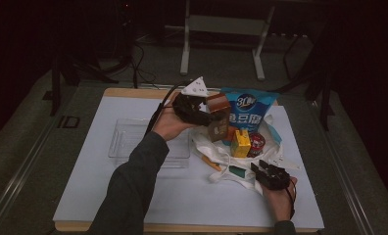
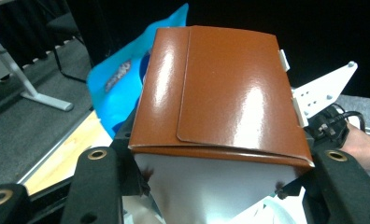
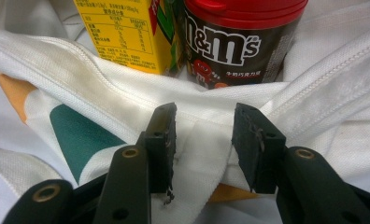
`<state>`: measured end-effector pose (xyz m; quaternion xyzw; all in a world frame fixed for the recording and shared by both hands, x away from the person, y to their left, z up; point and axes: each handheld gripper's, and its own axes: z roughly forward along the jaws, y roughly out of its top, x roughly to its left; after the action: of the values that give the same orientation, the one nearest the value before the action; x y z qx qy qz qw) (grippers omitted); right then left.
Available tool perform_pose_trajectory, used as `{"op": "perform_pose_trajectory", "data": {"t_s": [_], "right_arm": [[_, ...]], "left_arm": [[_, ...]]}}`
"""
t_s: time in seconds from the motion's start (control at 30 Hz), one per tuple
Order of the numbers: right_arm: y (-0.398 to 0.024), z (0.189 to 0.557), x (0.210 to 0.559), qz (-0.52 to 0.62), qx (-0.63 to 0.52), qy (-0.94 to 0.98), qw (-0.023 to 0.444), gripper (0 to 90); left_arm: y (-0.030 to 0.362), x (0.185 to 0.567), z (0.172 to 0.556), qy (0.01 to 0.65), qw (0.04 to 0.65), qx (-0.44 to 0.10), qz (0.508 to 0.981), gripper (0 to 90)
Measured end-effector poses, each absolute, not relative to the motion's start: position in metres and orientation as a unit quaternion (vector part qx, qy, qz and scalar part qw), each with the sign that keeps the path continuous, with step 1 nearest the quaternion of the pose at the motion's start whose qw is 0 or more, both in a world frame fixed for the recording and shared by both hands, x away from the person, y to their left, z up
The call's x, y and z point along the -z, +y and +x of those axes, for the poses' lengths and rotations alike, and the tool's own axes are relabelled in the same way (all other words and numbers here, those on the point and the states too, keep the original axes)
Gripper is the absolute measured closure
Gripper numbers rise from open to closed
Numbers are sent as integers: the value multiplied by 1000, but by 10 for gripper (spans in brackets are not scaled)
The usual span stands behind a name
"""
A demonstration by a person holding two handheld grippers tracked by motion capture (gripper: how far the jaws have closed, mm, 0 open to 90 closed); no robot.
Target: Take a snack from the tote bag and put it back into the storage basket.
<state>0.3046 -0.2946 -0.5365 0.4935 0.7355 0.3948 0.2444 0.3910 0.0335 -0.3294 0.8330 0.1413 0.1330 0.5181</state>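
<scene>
A glossy brown carton (image 1: pixel 218 115) (image 2: pixel 220 93) is held up above the white cloth bag (image 1: pixel 216 157), with my left gripper (image 1: pixel 209 117) (image 2: pixel 211 186) shut on its lower sides. Behind it stands a blue snack pouch (image 1: pixel 248 110) (image 2: pixel 120 88). A yellow drink carton (image 1: pixel 241 143) (image 3: pixel 127 32) and a dark M&M's can with a red lid (image 1: pixel 256 143) (image 3: pixel 234 42) stand in the bag. My right gripper (image 1: pixel 261 170) (image 3: pixel 204 140) sits at the bag's near edge, its jaws apart on either side of a flat strip of white fabric (image 3: pixel 80 74).
A clear plastic tray (image 1: pixel 128 139) lies left of the bag on the white mat (image 1: pixel 109 196). The person's left sleeve crosses the mat's front. A metal stand (image 1: pixel 221 24) is on the floor beyond the table.
</scene>
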Motion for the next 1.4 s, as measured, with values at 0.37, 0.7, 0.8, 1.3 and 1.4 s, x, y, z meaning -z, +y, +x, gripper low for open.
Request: {"op": "perform_pose_trajectory", "data": {"t_s": [0.37, 0.7, 0.8, 1.3, 1.4], "right_arm": [[-295, 305, 536, 494, -396, 735, 241, 592], [-295, 305, 537, 495, -396, 735, 242, 592], [-295, 305, 536, 495, -396, 735, 241, 592], [-295, 305, 536, 494, -396, 735, 242, 592], [-295, 305, 537, 494, -395, 735, 242, 592]], "left_arm": [[53, 320, 387, 145, 529, -136, 825, 431], [67, 314, 385, 148, 529, -142, 824, 431], [71, 314, 384, 147, 528, -142, 824, 431], [91, 315, 380, 147, 522, -144, 828, 430], [95, 315, 379, 148, 515, -149, 831, 430]]}}
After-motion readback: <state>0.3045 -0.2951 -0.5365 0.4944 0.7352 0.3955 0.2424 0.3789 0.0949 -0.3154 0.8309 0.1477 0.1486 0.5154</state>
